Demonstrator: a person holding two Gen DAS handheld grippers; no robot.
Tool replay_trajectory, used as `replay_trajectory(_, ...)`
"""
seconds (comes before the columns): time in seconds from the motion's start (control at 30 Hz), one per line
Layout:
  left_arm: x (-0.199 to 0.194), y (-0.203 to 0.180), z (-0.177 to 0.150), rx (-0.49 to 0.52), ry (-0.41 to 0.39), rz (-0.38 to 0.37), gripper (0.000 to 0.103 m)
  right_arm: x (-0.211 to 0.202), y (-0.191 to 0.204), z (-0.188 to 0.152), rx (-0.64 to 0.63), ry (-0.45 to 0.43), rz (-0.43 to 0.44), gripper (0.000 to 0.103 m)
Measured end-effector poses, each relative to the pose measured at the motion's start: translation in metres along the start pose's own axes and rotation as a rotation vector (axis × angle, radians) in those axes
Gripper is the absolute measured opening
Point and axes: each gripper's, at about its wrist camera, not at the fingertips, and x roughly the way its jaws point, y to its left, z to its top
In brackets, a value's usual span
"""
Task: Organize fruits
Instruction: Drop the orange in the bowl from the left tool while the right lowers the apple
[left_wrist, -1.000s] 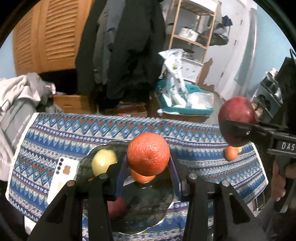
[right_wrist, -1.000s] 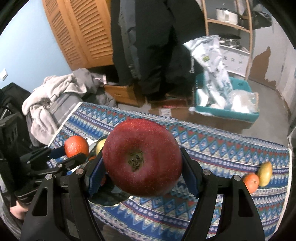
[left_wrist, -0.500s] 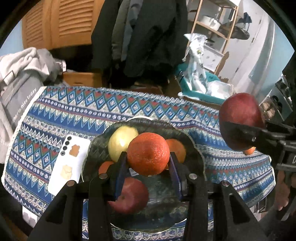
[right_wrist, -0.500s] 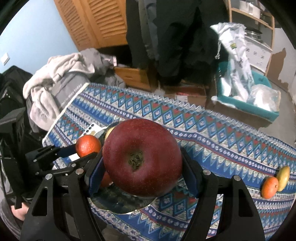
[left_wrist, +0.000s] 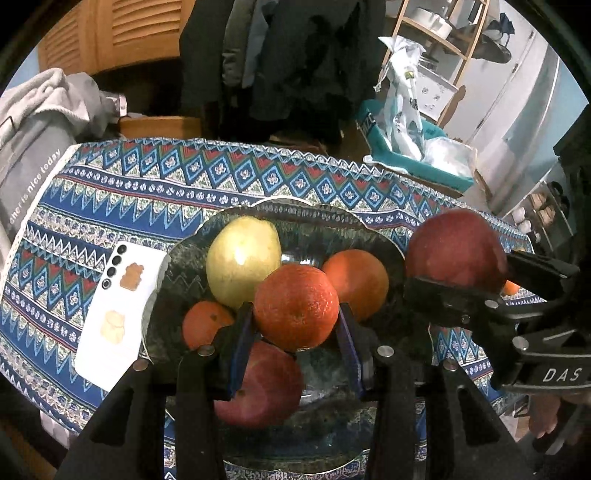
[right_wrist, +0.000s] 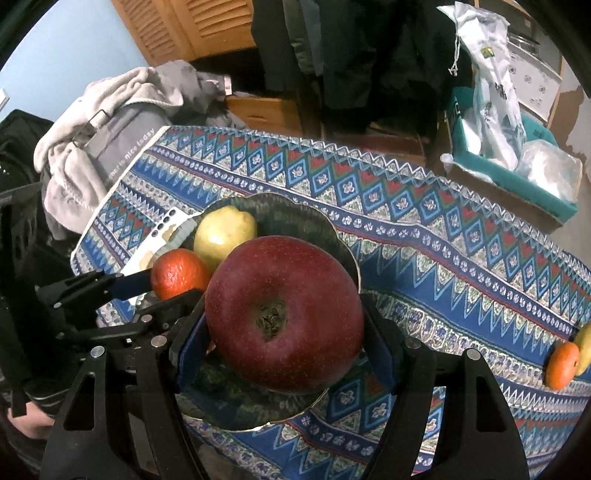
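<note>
My left gripper (left_wrist: 295, 332) is shut on an orange (left_wrist: 295, 306) and holds it just above the dark glass bowl (left_wrist: 314, 225). The bowl holds a yellow pear (left_wrist: 242, 258), two oranges (left_wrist: 356, 277) and a red apple (left_wrist: 258, 387). My right gripper (right_wrist: 282, 332) is shut on a big red apple (right_wrist: 284, 314) over the bowl's right rim (right_wrist: 321, 218); that apple also shows in the left wrist view (left_wrist: 456, 247). A small orange (right_wrist: 561, 363) and a yellow fruit (right_wrist: 583, 343) lie at the table's right end.
A white phone (left_wrist: 118, 314) lies on the patterned tablecloth (left_wrist: 147, 177) just left of the bowl. Grey clothes (right_wrist: 110, 122) are piled beyond the left end of the table. A teal box (right_wrist: 517, 177) with bags stands on the floor behind.
Both grippers have come down and in towards the bowl with their fruit. The orange now hangs low over the fruit in the bowl and the apple is over the bowl's right rim.
</note>
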Motion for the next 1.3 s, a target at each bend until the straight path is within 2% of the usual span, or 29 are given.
replay_trajectory(0.23,0.008,0.004,-0.002,-0.027,0.039,0.000,0.045,0.004,-0.002,-0.003,0.003,0.018,0.001,0.074)
replay_trajectory(0.33,0.006,0.005,-0.002,-0.041,0.047,-0.006,0.053,0.006,-0.002,-0.005,-0.001,0.027,0.002,0.074)
replay_trajectory(0.4,0.004,0.005,-0.003,-0.043,0.047,-0.006,0.054,0.007,-0.001,-0.006,-0.002,0.033,0.003,0.074)
replay_trajectory(0.9,-0.018,0.025,-0.021,-0.078,0.058,0.069,0.056,0.032,0.017,-0.020,-0.048,0.118,0.017,0.074)
replay_trajectory(1.07,-0.021,0.027,-0.028,-0.075,0.071,0.100,0.060,0.041,0.022,-0.026,-0.064,0.142,0.007,0.074)
replay_trajectory(1.3,-0.025,0.029,-0.029,-0.096,0.074,0.104,0.060,0.050,0.022,-0.033,-0.077,0.179,-0.008,0.075)
